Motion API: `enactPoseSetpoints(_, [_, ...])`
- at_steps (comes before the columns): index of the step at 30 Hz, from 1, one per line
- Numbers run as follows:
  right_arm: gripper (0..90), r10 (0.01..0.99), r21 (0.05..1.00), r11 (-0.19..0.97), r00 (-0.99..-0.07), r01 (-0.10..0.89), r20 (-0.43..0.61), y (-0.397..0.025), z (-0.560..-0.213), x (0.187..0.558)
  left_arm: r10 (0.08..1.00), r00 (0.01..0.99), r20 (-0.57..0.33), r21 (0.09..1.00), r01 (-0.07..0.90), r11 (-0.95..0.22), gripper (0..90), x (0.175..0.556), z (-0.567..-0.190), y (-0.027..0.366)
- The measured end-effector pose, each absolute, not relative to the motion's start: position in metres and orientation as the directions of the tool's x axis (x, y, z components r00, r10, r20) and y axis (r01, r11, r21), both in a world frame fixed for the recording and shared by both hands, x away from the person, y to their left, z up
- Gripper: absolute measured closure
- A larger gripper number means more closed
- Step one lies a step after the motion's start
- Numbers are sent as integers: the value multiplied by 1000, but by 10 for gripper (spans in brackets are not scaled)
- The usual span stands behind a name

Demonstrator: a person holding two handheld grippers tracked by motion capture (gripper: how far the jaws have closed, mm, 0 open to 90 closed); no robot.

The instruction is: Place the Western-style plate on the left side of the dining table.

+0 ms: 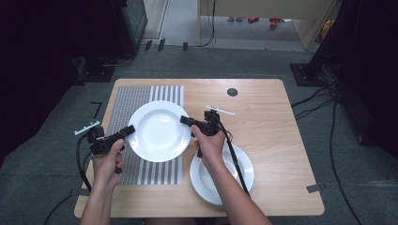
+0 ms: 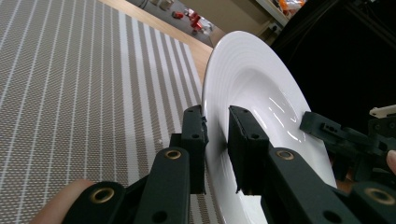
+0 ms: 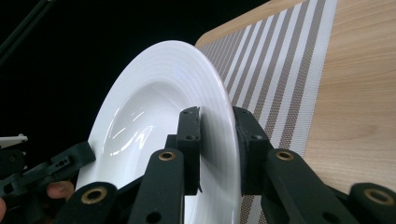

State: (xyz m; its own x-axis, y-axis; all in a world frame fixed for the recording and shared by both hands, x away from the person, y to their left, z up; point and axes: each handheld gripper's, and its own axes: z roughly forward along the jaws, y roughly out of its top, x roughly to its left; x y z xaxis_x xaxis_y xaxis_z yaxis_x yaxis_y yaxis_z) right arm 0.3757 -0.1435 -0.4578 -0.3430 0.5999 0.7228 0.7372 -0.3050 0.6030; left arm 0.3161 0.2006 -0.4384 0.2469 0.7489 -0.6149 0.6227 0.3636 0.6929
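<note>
Right, from my end: wooden surface (image 1: pixel 263 140) carries a grey-and-white striped placemat (image 1: pixel 141 96) on its left half. Over the mat sits the big white deep plate (image 1: pixel 159 131), and I've got it gripped from both sides. Left hand-held gripper (image 1: pixel 127 131) has its jaws clamped across the plate's left rim; in the left gripper view (image 2: pixel 217 140) one jaw is under the rim, the other on the upper face, both touching. Right hand-held gripper (image 1: pixel 186 121) is clamped across the opposite rim the same way; the right gripper view (image 3: pixel 217 140) shows the rim pinched between both jaws. I can't tell from the high view whether the plate is resting on the mat or just off it; both gripper views show it edge-on against the stripes. A second white deep plate (image 1: pixel 246 176) sits on bare wood at the near right, just beside the first, partly covered by my right forearm. Smaller stuff: a dark round spot (image 1: pixel 232 92) on the surface near the far edge, well apart from both plates.
</note>
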Motion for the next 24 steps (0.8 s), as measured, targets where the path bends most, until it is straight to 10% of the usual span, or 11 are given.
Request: enactPoseSetpoints(24, [749,618,594,-219,-362,774,698,-102,-476,425,749,139,-648,649,615,448,777,341,-466,233])
